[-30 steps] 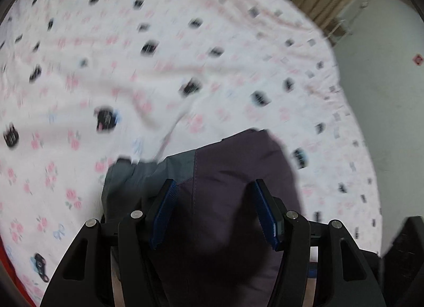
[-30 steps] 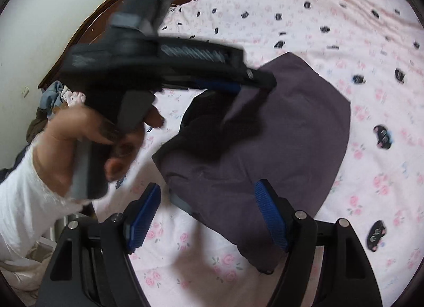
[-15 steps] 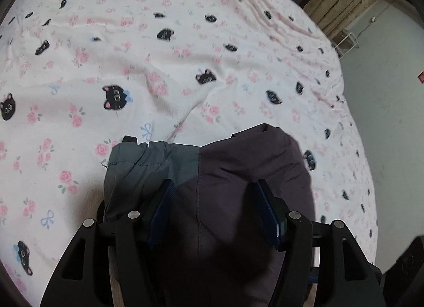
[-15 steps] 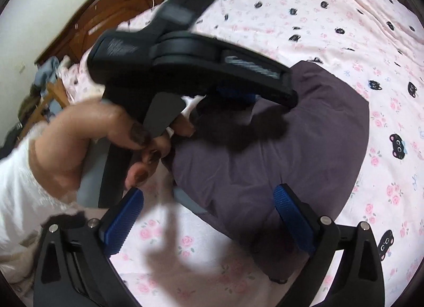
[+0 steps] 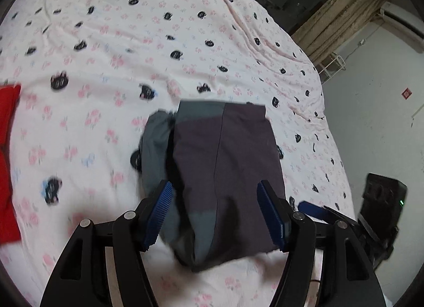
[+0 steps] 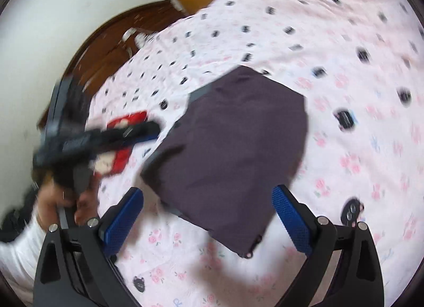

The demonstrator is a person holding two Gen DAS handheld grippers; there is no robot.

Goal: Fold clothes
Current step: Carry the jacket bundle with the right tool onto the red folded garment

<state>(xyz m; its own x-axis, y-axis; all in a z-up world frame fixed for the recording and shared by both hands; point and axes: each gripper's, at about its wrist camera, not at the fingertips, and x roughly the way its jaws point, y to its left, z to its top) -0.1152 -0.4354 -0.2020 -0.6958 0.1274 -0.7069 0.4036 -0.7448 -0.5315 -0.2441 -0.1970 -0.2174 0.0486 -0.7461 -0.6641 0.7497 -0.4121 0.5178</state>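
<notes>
A folded dark purple garment with grey panels (image 5: 225, 164) lies flat on the pink cat-print bedsheet (image 5: 132, 42). My left gripper (image 5: 216, 214) is open and empty, hovering over the garment's near end. My right gripper (image 6: 209, 219) is open and empty, above the garment (image 6: 233, 142) in its own view. The left gripper also shows blurred at the left of the right wrist view (image 6: 106, 137), held in a hand. The right gripper's blue fingertip peeks in at the right of the left wrist view (image 5: 312, 207).
A red garment (image 5: 6, 153) lies at the sheet's left edge; it also shows in the right wrist view (image 6: 124, 142). A dark wooden headboard (image 6: 111, 39) and a white wall stand behind the bed. A black device (image 5: 381, 201) sits by the right bedside.
Both grippers have pulled back and up from the garment. The garment now lies flat as a squarer folded bundle. The left gripper has swung away to the left in the right wrist view.
</notes>
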